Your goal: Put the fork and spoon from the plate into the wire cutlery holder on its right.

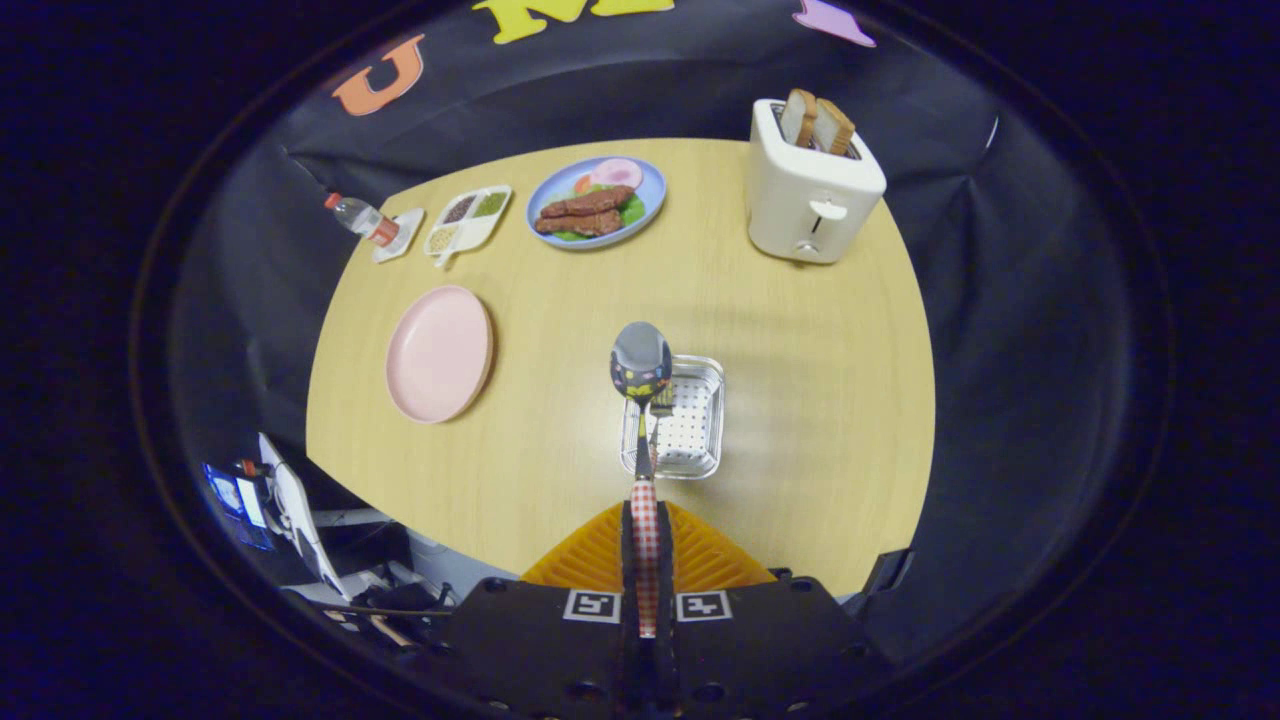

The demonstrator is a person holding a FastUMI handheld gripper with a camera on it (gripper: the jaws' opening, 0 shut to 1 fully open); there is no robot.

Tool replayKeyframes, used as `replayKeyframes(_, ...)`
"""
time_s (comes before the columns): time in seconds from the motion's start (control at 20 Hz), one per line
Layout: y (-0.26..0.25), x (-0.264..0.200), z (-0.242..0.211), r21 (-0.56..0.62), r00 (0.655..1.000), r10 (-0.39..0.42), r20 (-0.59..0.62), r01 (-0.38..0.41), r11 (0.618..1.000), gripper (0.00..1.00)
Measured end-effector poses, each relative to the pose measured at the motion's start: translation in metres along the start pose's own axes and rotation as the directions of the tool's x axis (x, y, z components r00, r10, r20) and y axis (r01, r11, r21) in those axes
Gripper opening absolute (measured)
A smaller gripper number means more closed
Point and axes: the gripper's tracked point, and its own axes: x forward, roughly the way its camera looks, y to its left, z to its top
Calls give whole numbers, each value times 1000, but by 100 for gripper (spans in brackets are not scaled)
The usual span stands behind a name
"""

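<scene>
Spoon, shiny metal bowl w/ red-white checked handle, is clamped between both gripper fingers by the handle; bowl points fwd and sits over the near-left corner of the wire cutlery holder, a small white mesh basket w/ perforated base on the light wood table. Whether the spoon touches the holder rim or hangs above it: can't tell. Fork looks to be already in the holder, tines just visible by the spoon neck, mostly hidden behind the spoon. Pink round plate lies left of the holder, well apart, nothing on it. Beyond the holder, far side of table: blue oval plate w/ meat, greens and a ham slice, roughly straight past and a bit left of the holder; white divided tray w/ seeds/condiments further left; small clear bottle w/ red cap lying on a white square coaster, leftmost. White two-slot toaster w/ two bread slices sticking up stands beyond-right of the holder. Orange ribbed part shows just behind the fingers at the table's near edge.
</scene>
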Motion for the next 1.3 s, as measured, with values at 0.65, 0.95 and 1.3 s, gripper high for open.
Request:
replayKeyframes(0.65,-6,25,-9,143,935,-18,-355,73,987,5)
replayKeyframes(0.95,-11,44,5,162,894,-17,-448,100,982,5)
replayKeyframes(1.3,-1,48,18,171,895,-6,-447,92,981,11)
